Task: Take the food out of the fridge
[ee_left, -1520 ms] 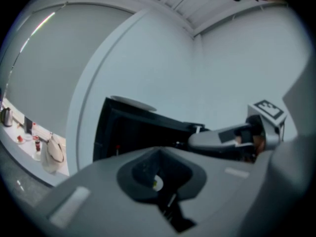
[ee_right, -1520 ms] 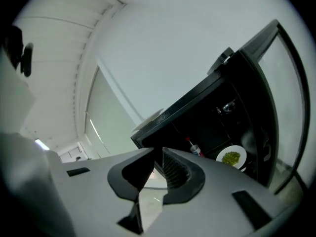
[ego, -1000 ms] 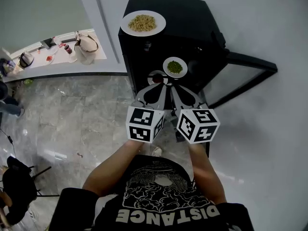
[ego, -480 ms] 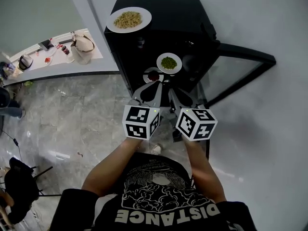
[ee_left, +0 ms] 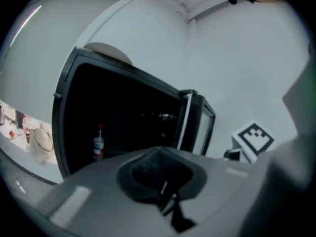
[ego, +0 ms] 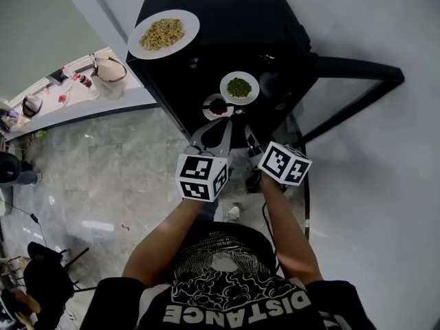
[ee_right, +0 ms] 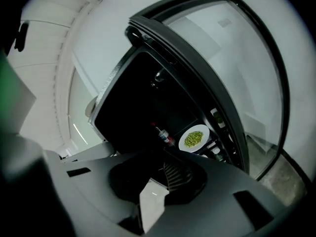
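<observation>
The black fridge (ego: 227, 19) stands open in the head view. Inside, a white plate of green peas (ego: 239, 87) rests on a shelf, with a small dish of dark red food (ego: 218, 106) just in front and left of it. Another plate of yellowish food (ego: 163, 34) sits on the fridge top. My left gripper (ego: 220, 130) and right gripper (ego: 249, 139) hover side by side just before the shelf, both shut and empty. The right gripper view shows the pea plate (ee_right: 193, 138) and a red-capped bottle (ee_right: 163, 134) beyond its jaws (ee_right: 165, 169). The left gripper (ee_left: 159, 152) faces the dark interior.
The fridge's glass door (ego: 354, 81) swings open to the right. A counter (ego: 89, 91) with a bag and small items runs along the left. A grey marble floor (ego: 103, 177) lies below. A bottle (ee_left: 98, 144) stands inside the fridge at the left.
Both grippers have sunk lower in front of the fridge. The right gripper has rolled, its marker cube now tilted. Both stay shut and empty.
</observation>
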